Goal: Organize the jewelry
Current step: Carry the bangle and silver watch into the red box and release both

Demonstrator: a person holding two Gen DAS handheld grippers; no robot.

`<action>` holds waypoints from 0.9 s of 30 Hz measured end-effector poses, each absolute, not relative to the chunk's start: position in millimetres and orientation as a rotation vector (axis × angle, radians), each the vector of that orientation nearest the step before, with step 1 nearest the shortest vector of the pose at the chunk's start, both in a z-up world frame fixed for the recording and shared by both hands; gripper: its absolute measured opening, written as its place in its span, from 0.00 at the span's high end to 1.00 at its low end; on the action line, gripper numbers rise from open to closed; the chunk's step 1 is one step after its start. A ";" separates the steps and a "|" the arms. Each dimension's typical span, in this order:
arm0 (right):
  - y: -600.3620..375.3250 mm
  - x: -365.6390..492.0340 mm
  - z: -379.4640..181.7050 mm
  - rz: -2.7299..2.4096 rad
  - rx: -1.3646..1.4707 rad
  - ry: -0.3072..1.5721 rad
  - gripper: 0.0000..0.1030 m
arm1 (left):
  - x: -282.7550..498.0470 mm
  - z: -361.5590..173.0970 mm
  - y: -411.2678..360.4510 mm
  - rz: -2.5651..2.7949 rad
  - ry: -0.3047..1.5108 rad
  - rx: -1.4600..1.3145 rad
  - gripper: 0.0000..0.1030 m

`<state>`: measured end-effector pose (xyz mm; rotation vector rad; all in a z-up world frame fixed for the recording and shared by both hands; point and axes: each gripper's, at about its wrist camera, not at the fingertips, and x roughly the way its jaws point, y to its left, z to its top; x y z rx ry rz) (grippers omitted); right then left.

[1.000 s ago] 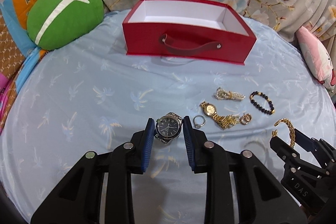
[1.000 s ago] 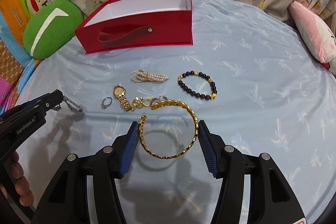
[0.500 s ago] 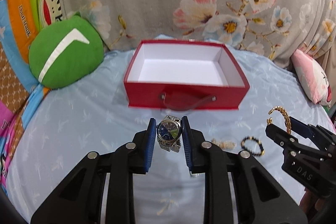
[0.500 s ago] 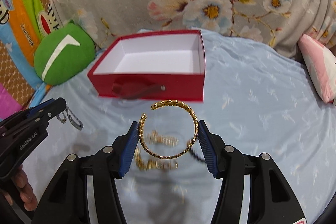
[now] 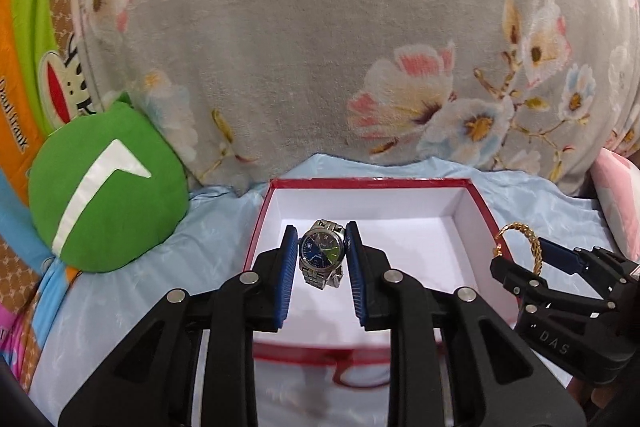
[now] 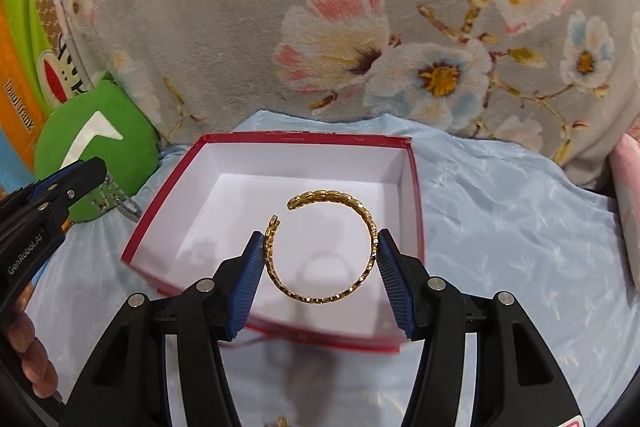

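My left gripper [image 5: 322, 255] pinches a silver wristwatch [image 5: 322, 253] with a dark blue dial; the blue pads [image 5: 289, 267] press on both sides of its case, and the metal band hangs folded below it. The watch is in the air above the open red box [image 5: 482, 211], over the left part of its white inside. My right gripper [image 6: 322, 259] holds a gold open bangle [image 6: 370, 227] across its width, one pad on each side, the gap of the bangle pointing up and to the left. The bangle also hangs over the white floor of the red box, which has nothing lying in it that I can see. In the left wrist view the right gripper comes in from the right, just beside the right wall of the box.

The box stands on a light blue bedsheet [image 6: 500, 211] with a pale small pattern. Its dark red strap handle is on the near wall, partly hidden behind my gripper fingers. Behind the box rises a grey blanket with large flowers [image 5: 320, 47], close to the far wall. To the left is a green round cushion with a white mark [image 5: 104, 195], near the box but apart from it. A pink pillow [image 5: 616, 187] shows at the right edge. At the bottom edge of the right wrist view a small gold piece is visible, too blurred to name
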<state>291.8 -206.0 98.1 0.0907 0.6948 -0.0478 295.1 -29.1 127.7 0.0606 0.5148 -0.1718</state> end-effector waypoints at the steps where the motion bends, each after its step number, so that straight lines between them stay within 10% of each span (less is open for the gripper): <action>1: -207.4 301.6 95.1 -0.049 0.097 0.700 0.47 | 305.9 124.6 -31.5 -0.171 0.521 0.063 0.77; 23: -223.0 405.8 40.9 -0.060 0.088 0.806 0.35 | 420.2 44.0 -75.8 -0.123 0.649 0.101 0.76; 27: -221.9 398.8 44.7 -0.079 0.068 0.785 0.32 | 412.6 48.9 -79.8 -0.113 0.619 0.126 0.62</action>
